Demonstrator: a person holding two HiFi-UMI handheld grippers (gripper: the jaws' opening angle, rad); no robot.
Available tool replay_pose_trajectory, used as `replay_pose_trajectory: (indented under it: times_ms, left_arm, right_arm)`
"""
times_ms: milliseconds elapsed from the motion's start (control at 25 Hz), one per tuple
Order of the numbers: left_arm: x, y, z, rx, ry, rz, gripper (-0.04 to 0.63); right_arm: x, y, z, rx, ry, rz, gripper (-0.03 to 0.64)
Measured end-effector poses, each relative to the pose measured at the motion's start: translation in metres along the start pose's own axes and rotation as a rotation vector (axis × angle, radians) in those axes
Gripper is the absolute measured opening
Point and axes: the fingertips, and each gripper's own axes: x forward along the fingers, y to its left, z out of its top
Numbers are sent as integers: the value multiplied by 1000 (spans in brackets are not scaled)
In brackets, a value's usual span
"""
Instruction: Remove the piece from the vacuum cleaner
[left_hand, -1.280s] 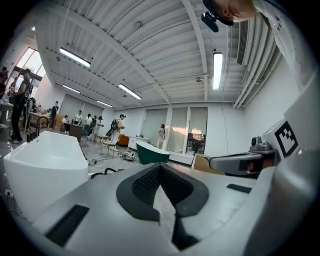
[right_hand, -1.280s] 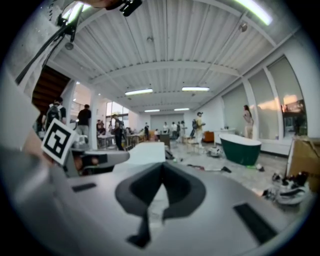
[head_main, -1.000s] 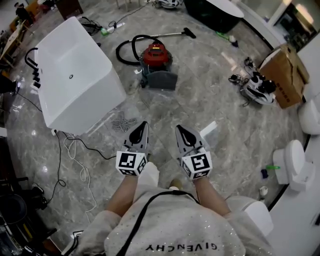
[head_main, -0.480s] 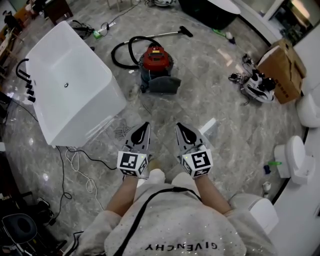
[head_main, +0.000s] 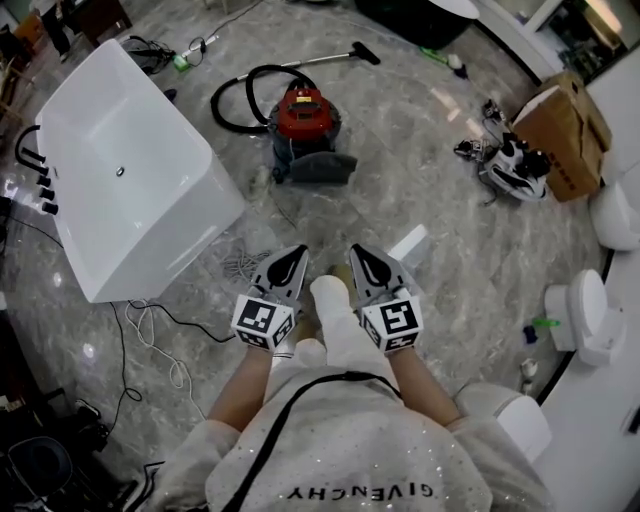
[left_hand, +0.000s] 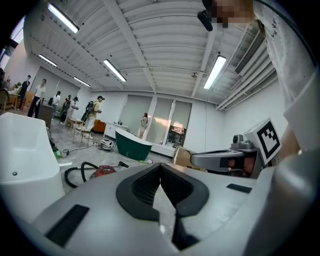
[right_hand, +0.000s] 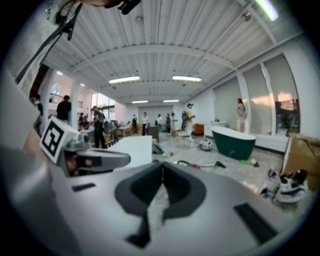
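- Hiding a strip of floor (head_main: 420, 150) on the near side of the vacuum cleaner (head_main: 305, 112), a white trouser leg (head_main: 340, 320) rises between the two grippers in the head view. The foot under it cannot be made out.
- Which piece of the vacuum cleaner the task means is hard to tell. A grey part (head_main: 318, 166) sits against its near side, and it is unclear whether this is attached or only touching.
- A black hose (head_main: 232, 98) loops at the vacuum cleaner's left. The wand (head_main: 325, 60) runs away beyond it to a dark nozzle.
- On the near side of the vacuum cleaner and well apart from it, the left gripper (head_main: 296, 252) points toward it. Its jaws are pressed together with nothing between them.
- Just beside it, the right gripper (head_main: 357, 250) is likewise pressed together and empty, equally far from the vacuum cleaner.
- Far to the vacuum cleaner's right stands a cardboard box (head_main: 565, 125). The black-and-white gear (head_main: 515, 165) beside it is too small to identify.
- A white bathtub (head_main: 130, 170) stands close to the vacuum cleaner's left.
- The floor is glossy grey veined stone, with loose cables lying near the white bathtub.
- The room is a large hall with a ribbed white ceiling (left_hand: 150, 45), strip lights (left_hand: 115, 70) and tall windows.
- A green bathtub (left_hand: 132, 144) and several standing people (left_hand: 95, 107) lie far beyond the vacuum cleaner, too distant for detail.
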Motion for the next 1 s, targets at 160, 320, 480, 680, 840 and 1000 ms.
replay_pose_trajectory:
  times_ms: [160,320,480,680,840,1000]
  left_arm:
    - [27,22,-3,7,36,28,21]
    - [58,53,4,-25,40,67,22]
    - [94,80,10,-9,40,76,21]
    - [138,92,7,10,77,61,21]
    - [162,103,-1,-33,95,87,21]
    - [181,113,-4,-44,92,102,22]
  right_arm:
    - [28,-18,-8,25,21,31,14]
    - [64,-42,-3,14,49,70,14]
    - [96,-76,5,-14,60,76,14]
    - [125,-113,-2,2,99,81,14]
    - [143,-130,-7,9,122,106,14]
    - [161,-147,-11,0,132,124,14]
